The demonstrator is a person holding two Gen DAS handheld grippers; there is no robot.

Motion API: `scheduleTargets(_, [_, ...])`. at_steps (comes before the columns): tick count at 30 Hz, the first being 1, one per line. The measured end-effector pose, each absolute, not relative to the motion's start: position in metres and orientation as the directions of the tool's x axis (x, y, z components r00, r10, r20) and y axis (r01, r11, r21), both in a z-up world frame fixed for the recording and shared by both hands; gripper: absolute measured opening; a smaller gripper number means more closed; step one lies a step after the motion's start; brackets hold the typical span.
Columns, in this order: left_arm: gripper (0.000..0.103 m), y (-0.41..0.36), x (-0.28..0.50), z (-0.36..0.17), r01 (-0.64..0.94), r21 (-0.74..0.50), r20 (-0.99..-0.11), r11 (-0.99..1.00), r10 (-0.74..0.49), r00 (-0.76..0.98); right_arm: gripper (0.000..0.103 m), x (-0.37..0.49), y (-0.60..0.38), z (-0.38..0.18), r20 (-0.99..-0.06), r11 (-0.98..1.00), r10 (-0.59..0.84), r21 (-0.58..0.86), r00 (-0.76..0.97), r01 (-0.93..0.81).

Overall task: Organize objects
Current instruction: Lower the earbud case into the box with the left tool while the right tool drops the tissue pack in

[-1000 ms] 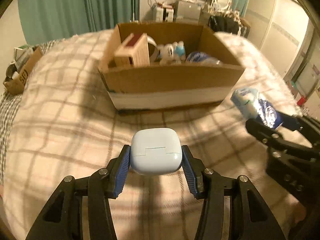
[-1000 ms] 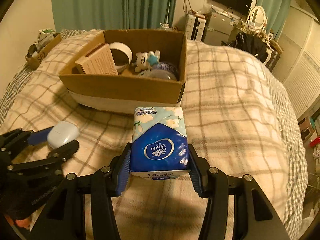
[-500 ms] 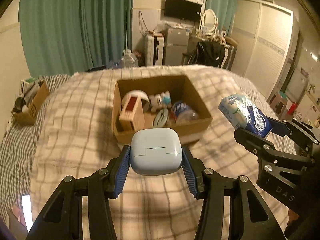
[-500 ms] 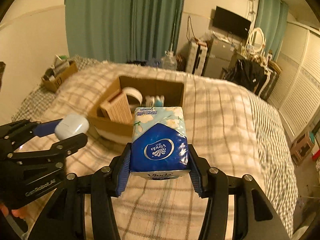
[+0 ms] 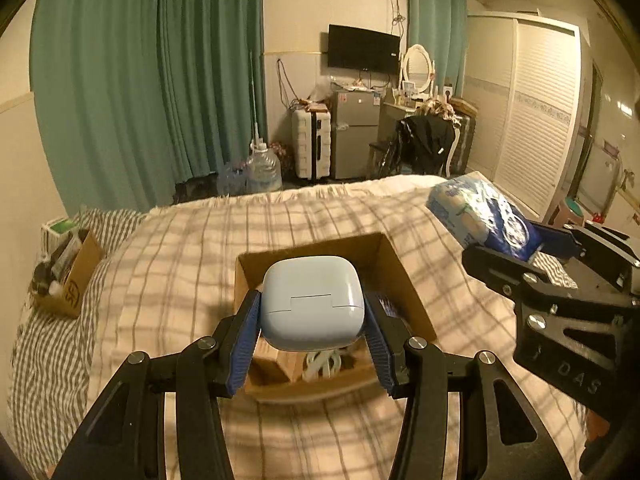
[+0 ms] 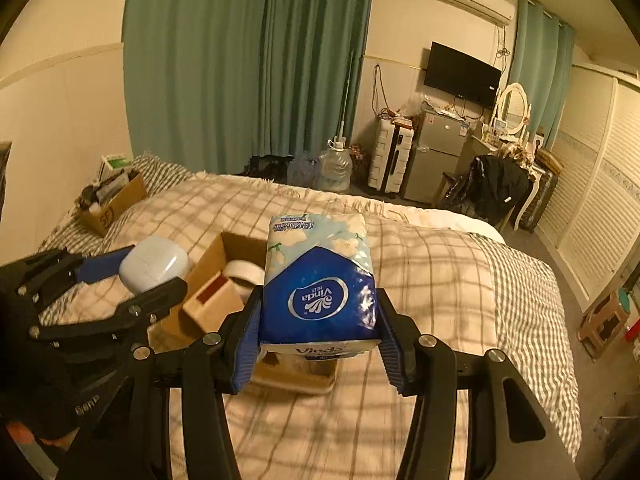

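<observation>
At far left, a small brown cardboard carton stuffed with odds and ends sits on the grey striped sheet near the bed's edge, well apart from the work. Next, the left gripper has its 2 blue-padded fingers pressed against the sides of a pale blue, rounded plastic earbud case, holding it in the air above the open brown cardboard box that rests on the cream plaid blanket. That case looks light, rigid and glossy, so it is likely to slip; the flat side faces, where the pads sit now, seem the best place to hold it. Inside the box, a wooden block and a white tape roll show, so free room looks limited. To the right, the right gripper pinches a blue and white soft plastic pack of Vinda tissues near its lower end, also raised over the box. The pack looks light and squashy; it should yield under pressure without harm, though its film may crinkle and slide.
</observation>
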State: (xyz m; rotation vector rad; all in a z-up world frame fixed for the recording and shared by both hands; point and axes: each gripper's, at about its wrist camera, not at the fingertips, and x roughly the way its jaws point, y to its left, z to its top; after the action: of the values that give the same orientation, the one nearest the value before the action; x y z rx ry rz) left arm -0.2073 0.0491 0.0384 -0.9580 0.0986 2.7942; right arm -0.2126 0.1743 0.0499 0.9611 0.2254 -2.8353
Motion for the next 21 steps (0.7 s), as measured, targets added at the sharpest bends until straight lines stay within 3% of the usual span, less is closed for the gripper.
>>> scheduleTargets(8, [0.051, 0.053, -0.244, 0.008, -0.218, -0.03, -0.638, -0.976, 0.186, -0.747, 0.051, -0.267, 0.181, 0.033, -0.637, -0.982, -0.086, -0.074, -0.766, 0.171])
scheduleTargets(21, [0.051, 0.064, -0.273, -0.053, -0.254, -0.003, -0.684, -0.967, 0.187, -0.705, 0.051, -0.327, 0.184, -0.054, -0.746, -0.984, -0.111, -0.011, -0.657, 0.179])
